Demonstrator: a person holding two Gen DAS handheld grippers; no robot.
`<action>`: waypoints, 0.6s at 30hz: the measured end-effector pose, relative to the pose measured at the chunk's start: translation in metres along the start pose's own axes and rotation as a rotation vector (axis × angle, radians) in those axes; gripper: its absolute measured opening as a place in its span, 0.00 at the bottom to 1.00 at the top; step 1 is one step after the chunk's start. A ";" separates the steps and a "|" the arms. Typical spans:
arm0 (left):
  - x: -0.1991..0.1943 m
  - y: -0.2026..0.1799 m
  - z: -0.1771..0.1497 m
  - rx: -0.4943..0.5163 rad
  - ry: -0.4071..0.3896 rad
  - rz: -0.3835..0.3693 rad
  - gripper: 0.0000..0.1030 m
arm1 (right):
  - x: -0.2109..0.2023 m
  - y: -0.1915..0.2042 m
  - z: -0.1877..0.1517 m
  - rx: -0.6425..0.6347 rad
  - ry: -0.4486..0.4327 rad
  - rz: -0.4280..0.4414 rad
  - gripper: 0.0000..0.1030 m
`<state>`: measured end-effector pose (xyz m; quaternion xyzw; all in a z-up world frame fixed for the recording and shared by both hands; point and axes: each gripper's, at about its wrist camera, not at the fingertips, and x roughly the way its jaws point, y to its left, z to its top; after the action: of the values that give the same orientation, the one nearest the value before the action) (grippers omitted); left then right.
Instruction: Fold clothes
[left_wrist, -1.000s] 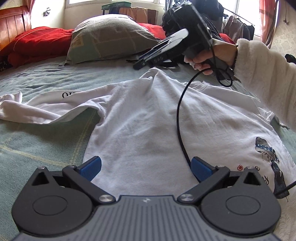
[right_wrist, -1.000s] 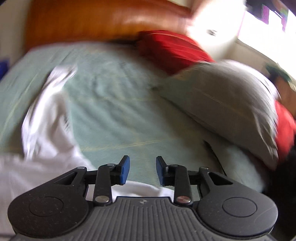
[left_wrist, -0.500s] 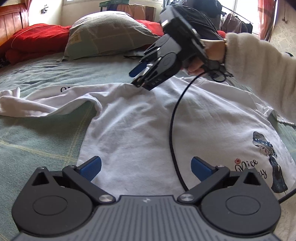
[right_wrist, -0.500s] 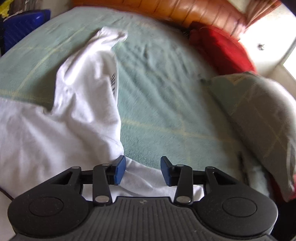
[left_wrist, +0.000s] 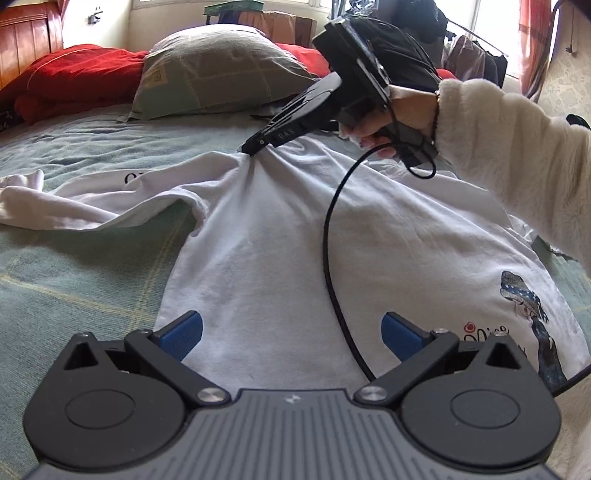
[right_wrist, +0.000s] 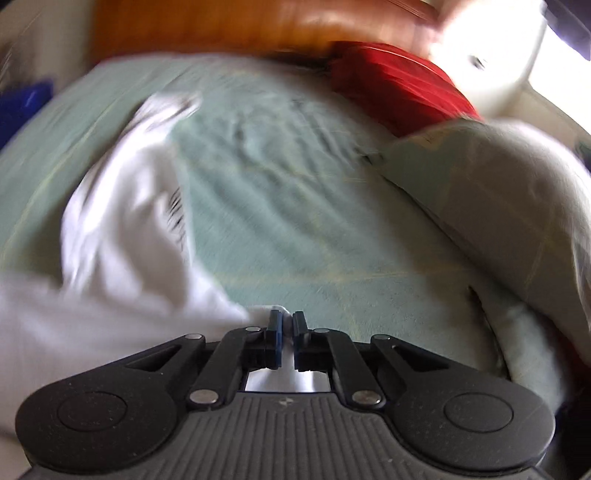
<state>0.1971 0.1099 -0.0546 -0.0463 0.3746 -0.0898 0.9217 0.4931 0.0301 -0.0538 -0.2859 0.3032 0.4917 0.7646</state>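
A white long-sleeved shirt with a printed figure at its right lies spread on the green bedspread. One sleeve trails off to the left. My left gripper hovers wide open over the shirt's near part, its blue pads apart. My right gripper, held by a hand in a fluffy white sleeve, is shut on the shirt's far shoulder and lifts the cloth into a peak. In the right wrist view the right gripper pinches white fabric between its fingers; that view is blurred.
A grey-green pillow and red bedding lie at the head of the bed, before a wooden headboard. A black cable hangs from the right gripper across the shirt. Dark clothes hang at the back right.
My right gripper dropped to the shirt's far shoulder and went from open to shut on the fabric, pulling it up. The left gripper stayed open and barely moved.
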 end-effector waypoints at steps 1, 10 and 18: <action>-0.001 0.001 0.001 -0.006 -0.004 0.003 0.99 | 0.000 0.000 0.002 0.012 -0.009 -0.008 0.08; -0.014 0.004 0.005 -0.029 -0.029 0.016 0.99 | -0.064 -0.029 -0.010 0.161 -0.061 -0.090 0.19; -0.012 -0.010 0.008 -0.026 -0.017 -0.015 0.99 | -0.167 -0.051 -0.098 0.299 -0.022 -0.279 0.32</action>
<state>0.1929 0.1026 -0.0387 -0.0618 0.3674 -0.0915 0.9235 0.4670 -0.1563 0.0137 -0.2031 0.3218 0.3339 0.8624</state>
